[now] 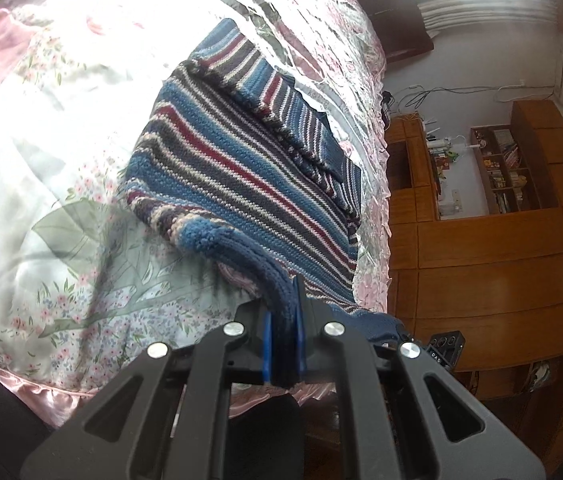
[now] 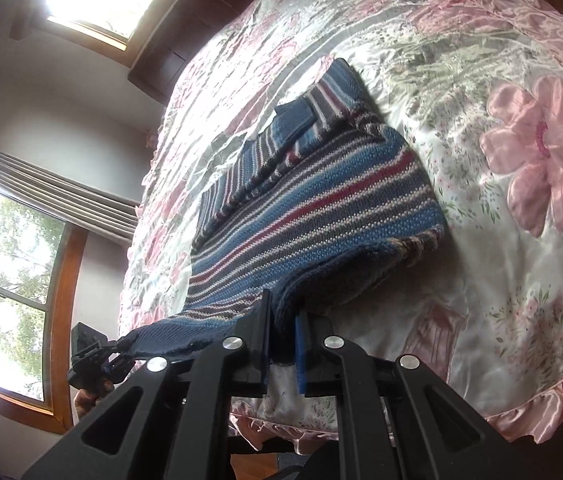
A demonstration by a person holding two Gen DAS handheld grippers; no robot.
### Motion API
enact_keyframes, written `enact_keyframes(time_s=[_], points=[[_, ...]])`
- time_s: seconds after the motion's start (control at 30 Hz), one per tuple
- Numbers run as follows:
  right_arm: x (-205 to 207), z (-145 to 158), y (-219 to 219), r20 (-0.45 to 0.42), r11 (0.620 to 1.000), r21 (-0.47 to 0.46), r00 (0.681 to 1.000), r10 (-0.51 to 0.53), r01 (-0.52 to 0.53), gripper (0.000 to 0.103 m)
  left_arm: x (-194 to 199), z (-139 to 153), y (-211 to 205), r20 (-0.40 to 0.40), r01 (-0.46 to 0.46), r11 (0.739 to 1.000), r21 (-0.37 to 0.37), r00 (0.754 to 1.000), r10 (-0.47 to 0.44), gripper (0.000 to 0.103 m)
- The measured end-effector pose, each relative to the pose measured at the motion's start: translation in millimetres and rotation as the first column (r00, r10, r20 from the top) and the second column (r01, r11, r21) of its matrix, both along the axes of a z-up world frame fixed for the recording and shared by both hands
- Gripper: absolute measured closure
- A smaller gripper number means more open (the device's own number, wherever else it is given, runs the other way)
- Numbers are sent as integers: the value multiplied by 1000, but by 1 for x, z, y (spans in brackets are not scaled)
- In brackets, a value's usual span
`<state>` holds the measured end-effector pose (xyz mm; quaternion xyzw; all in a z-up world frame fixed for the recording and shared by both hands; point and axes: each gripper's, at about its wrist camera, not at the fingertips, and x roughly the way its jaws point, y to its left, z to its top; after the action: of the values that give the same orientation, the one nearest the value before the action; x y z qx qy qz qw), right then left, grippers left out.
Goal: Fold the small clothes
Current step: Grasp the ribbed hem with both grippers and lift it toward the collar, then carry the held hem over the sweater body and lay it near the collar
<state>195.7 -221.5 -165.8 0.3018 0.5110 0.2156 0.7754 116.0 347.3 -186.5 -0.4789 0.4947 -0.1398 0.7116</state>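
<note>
A striped knit sweater in blue, grey, red and white lies on the floral bed cover, its sleeves folded across its far part. My left gripper is shut on the dark blue ribbed hem at the near edge, lifting it off the bed. In the right wrist view the same sweater stretches away, and my right gripper is shut on the hem's other end. The hem hangs taut between the two. The left gripper shows at lower left, held by a hand.
The satin bed cover ends in a pink ruffled edge close to me. Wooden cabinets and shelves stand beyond the bed's right side. Windows with curtains and a dark headboard lie at the far end.
</note>
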Motion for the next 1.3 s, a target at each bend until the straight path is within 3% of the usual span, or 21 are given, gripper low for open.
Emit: enact_keyframes(time_s=[0.27, 0.73, 1.3], points=[[34, 18, 5, 33, 1000, -13, 999, 11, -10, 94, 38, 20, 5, 34, 7, 1000, 25, 999, -7, 96], [114, 24, 21, 40, 998, -59, 999, 14, -11, 94, 121, 11, 16, -1, -8, 1000, 19, 1000, 8, 96], [215, -36, 43, -75, 993, -120, 997, 6, -15, 94, 214, -55, 25, -148, -39, 999, 14, 988, 41, 95]])
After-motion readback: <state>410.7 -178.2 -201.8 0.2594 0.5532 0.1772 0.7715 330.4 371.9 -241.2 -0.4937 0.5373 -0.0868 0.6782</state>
